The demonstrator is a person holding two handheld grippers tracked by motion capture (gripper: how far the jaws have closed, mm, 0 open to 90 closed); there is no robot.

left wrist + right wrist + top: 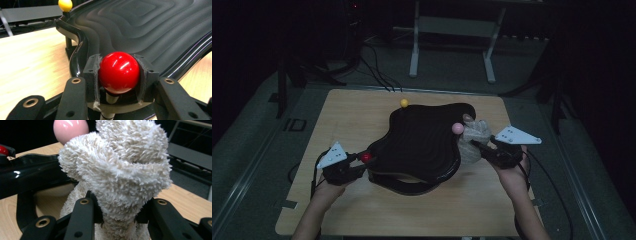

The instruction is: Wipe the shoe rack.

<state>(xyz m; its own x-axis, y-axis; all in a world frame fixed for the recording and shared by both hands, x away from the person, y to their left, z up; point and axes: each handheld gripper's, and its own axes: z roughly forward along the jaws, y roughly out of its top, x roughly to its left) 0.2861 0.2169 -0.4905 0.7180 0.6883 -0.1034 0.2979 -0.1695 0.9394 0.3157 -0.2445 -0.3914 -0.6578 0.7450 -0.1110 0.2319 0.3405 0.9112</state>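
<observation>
The left gripper (pixel 119 86) is clamped on the red ball (pixel 119 72) at the near left edge of the black wavy tray (pixel 422 145). The right gripper (pixel 119 220) pinches the fluffy white cloth (pixel 117 170) at the tray's right edge, beside the pink ball (pixel 457 128); the yellow ball (pixel 404 102) stands farthest.

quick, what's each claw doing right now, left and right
Left claw: closed on the red ball knob of the black tray.
Right claw: closed on the white fluffy towel.
</observation>
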